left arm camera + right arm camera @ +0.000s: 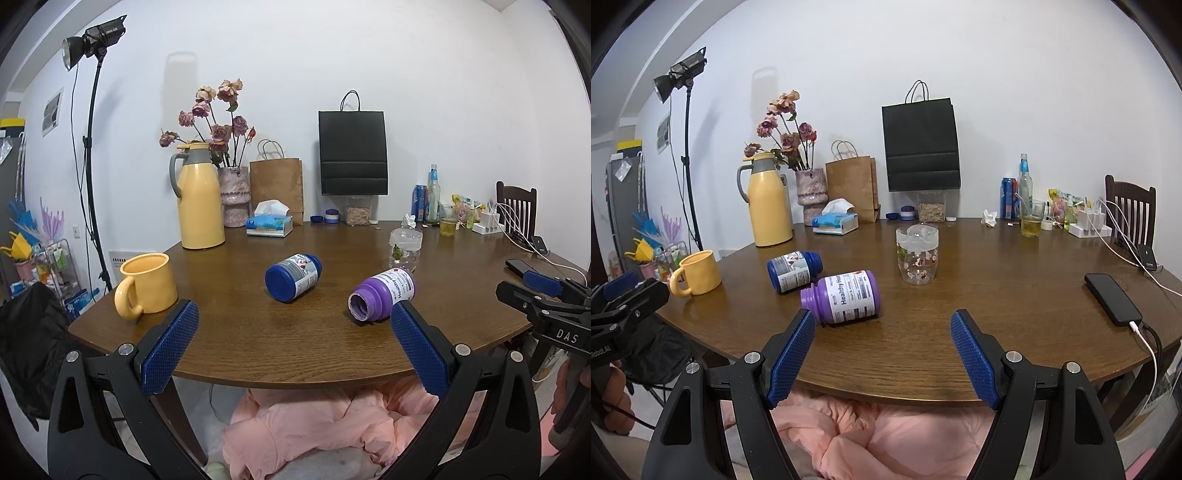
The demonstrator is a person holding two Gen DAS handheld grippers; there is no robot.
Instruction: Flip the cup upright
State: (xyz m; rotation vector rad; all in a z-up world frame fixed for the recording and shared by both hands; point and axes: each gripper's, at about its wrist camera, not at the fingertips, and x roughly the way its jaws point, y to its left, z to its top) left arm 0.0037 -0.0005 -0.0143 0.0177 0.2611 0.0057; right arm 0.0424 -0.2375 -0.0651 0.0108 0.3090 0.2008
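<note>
A clear plastic cup with a flower print (917,254) stands mouth-down on the brown table (997,295), its frosted base on top; it also shows in the left wrist view (404,249). A yellow mug (147,284) stands upright at the table's left edge, also in the right wrist view (698,272). My left gripper (295,317) is open and empty at the near table edge. My right gripper (882,325) is open and empty, near the front edge, short of the cup. Each gripper shows at the side of the other's view.
A purple bottle (846,297) and a blue bottle (793,270) lie on their sides mid-table. A black phone (1112,298) on a cable lies at the right. A yellow thermos (768,205), vase, tissue box, paper bags, bottles and a glass line the back. Pink cloth lies below the table edge.
</note>
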